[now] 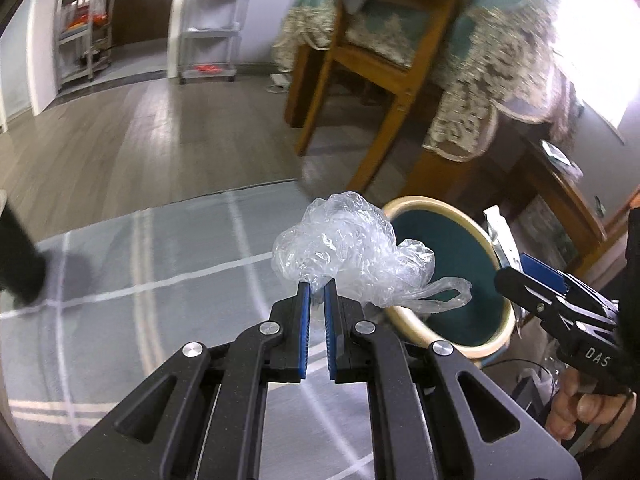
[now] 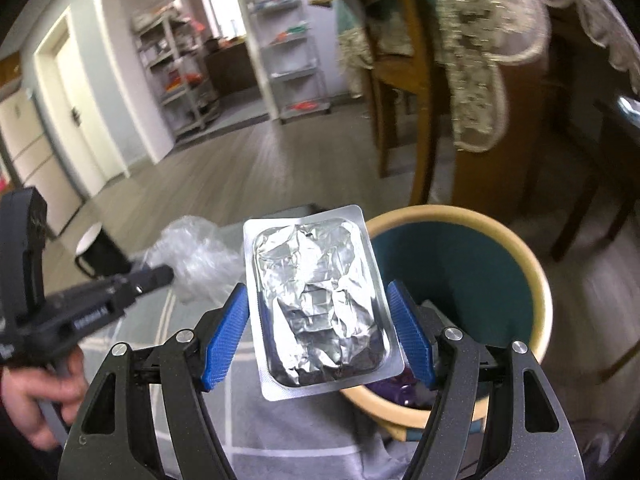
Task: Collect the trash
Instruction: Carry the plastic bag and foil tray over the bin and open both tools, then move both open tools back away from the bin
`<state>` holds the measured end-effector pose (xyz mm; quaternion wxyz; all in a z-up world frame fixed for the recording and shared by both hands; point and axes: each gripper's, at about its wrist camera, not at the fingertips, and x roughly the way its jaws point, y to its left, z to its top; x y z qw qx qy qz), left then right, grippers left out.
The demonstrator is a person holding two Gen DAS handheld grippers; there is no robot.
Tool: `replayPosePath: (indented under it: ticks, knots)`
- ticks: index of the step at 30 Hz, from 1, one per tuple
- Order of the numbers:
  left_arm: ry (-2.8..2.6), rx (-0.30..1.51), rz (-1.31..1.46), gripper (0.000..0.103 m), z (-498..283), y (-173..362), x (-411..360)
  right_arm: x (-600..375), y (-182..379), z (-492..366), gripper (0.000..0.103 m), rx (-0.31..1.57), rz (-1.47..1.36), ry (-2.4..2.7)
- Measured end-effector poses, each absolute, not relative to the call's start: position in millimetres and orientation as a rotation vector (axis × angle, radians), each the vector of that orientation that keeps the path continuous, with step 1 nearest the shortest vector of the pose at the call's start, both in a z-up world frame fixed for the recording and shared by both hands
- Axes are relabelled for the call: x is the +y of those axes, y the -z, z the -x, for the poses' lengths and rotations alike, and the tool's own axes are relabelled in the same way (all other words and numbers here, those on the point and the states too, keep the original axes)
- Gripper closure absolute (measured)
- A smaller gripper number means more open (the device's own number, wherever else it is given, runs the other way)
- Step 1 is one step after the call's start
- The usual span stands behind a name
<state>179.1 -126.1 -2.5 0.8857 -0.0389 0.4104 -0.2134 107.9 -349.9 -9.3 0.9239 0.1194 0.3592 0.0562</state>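
My left gripper [image 1: 317, 290] is shut on a crumpled clear plastic bag [image 1: 348, 246] and holds it in the air just left of a teal bin with a cream rim [image 1: 448, 256]. My right gripper [image 2: 320, 300] is shut on a silver foil blister pack [image 2: 318, 300], held upright over the near left rim of the same bin [image 2: 480, 272]. Purple scraps [image 2: 400, 388] lie inside the bin. The right gripper also shows in the left wrist view [image 1: 520, 276], and the left gripper with the bag [image 2: 196, 256] shows in the right wrist view.
A grey rug with white lines [image 1: 140, 280] covers the floor under the grippers. A wooden chair [image 1: 360, 80] and a table with a lace cloth [image 1: 500, 80] stand behind the bin. A dark mug [image 2: 100, 252] sits on the floor at left. Metal shelves [image 1: 208, 20] stand far back.
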Motion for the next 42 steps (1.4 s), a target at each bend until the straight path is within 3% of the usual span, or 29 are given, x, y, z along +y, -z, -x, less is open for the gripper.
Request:
replayPosePath:
  ticks: [15, 27, 30, 35, 42]
  knots:
    - [0.579, 0.893, 0.025, 0.097, -198.3, 13.7, -229.3, -406.7, 10.6, -101.9, 0.032, 0.708, -0.337, 0.084]
    - [0.624, 0.998, -0.029, 0.097, -216.3, 50.8, -264.1, -427.8, 45.6, -115.4, 0.031, 0.817, -0.357, 0.155]
    - [0.624, 1.015, -0.038, 0.090, -219.3, 57.4, -265.7, -430.0, 55.4, -118.7, 0.031, 0.854, -0.365, 0.156]
    - [0.618, 1.004, -0.028, 0.054, -219.0, 58.5, -257.7, -431.3, 66.9, -121.9, 0.029, 0.898, -0.401, 0.140]
    - [0.588, 0.977, 0.020, 0.047, -214.4, 49.3, -226.1, -426.2, 61.0, -118.3, 0.024, 0.879, -0.389, 0.134]
